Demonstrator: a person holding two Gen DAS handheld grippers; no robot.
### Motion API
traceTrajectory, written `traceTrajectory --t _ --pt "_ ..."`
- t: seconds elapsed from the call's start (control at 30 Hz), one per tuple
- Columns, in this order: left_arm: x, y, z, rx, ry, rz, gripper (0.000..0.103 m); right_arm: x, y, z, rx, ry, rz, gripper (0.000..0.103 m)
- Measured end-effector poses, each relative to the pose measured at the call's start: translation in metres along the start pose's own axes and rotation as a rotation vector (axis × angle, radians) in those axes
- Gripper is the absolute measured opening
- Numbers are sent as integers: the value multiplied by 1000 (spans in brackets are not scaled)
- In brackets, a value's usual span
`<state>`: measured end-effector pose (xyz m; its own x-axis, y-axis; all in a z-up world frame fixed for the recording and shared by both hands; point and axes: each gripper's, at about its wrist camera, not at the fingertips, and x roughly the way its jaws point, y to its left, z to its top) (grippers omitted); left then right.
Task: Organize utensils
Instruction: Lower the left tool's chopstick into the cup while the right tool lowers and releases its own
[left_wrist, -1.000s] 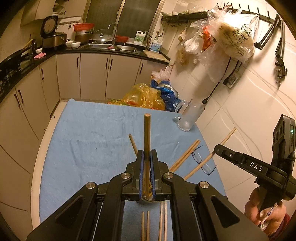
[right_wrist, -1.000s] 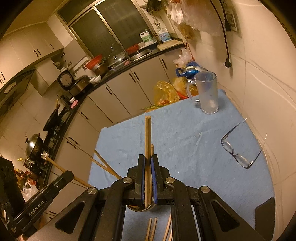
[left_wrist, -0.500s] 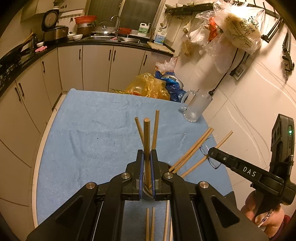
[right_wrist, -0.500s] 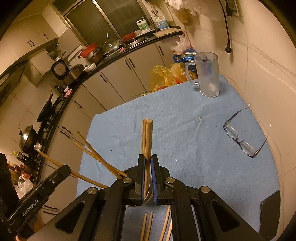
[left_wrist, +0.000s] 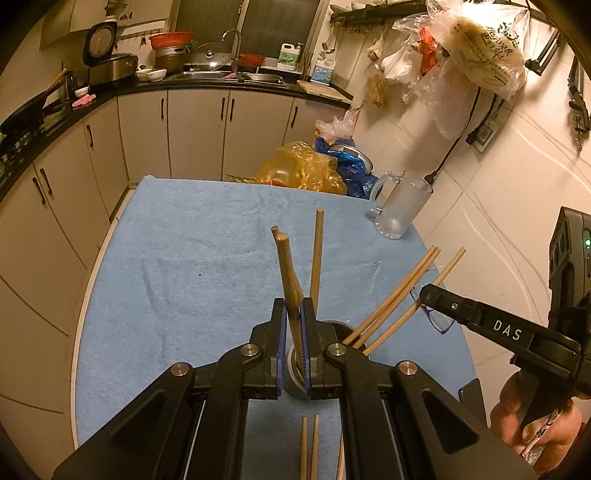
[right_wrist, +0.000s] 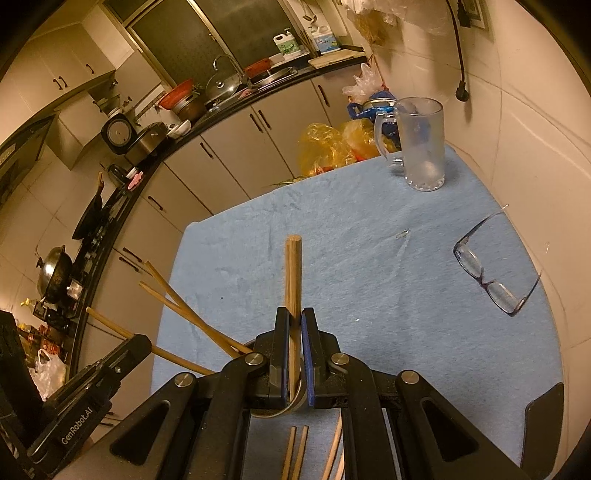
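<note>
Surface: a blue towel (left_wrist: 177, 280) covers the table, stretching ahead of both grippers; a wall runs along its right side.
Room: kitchen cabinets (left_wrist: 192, 136) and a sink counter lie beyond the towel's far edge.
Mug: a frosted glass mug (right_wrist: 421, 144) stands far ahead of the right gripper, near the wall.
Glasses: a pair of glasses (right_wrist: 487, 273) lies on the towel ahead and right of the right gripper.
Left gripper (left_wrist: 294, 325): angled downward, jaws clamped on chopsticks (left_wrist: 286, 273) over a metal cup (left_wrist: 338, 328).
Right gripper (right_wrist: 294, 332): angled downward, clamped on a second pair (right_wrist: 293, 280) above the same cup.
Loose chopsticks (left_wrist: 308, 450): lying flat beneath the left gripper.
</note>
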<state>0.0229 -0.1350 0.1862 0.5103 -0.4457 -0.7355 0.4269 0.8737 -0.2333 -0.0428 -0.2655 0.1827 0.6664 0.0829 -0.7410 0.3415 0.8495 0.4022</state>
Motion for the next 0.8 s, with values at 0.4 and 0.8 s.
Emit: traceTrajectory --t 0.4,0.8 --pt "-10 -6 2 42 -36 30 10 -20 5 6 8 -35 26 8" --pt "-36 -7 -4 56 -90 80 25 -49 -1 0 49 -63 42 17"
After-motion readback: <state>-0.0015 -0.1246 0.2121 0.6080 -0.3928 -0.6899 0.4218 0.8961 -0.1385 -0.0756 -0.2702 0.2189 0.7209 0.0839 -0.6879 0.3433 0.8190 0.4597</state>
